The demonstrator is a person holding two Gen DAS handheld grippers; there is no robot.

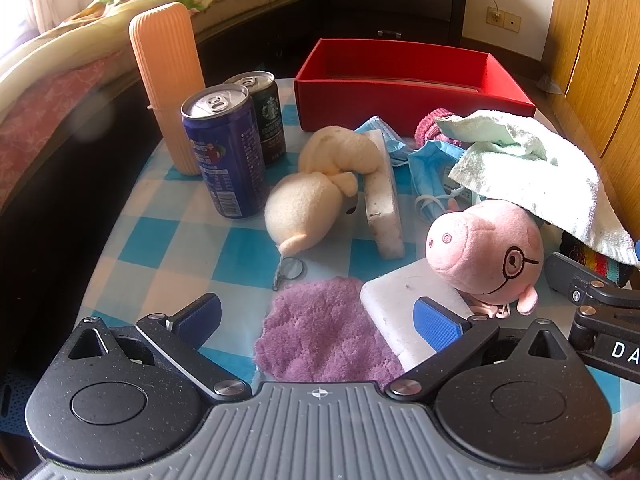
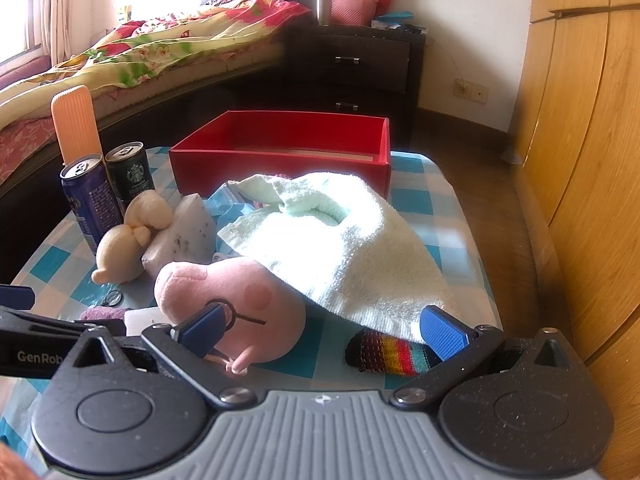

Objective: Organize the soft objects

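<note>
Left gripper (image 1: 318, 316): black speckled linkage arms, silver screws, ribbed grey housing, blue textured fingers (image 1: 438, 322). Right gripper (image 2: 322, 332) looks identical.

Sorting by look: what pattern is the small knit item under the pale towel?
Rainbow stripes on black knit, clearest in the right wrist view.

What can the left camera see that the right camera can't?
Only the left wrist view shows the big purple cloth spread out and the blue face masks; the right view catches just a purple corner.

Only the right wrist view shows the pink basket and steel flask on the dark dresser.

Both show the red box, the pink pig plush, the cream plush, the pale green towel, two cans and the orange case. Each open hand-held gripper holds nothing.
</note>
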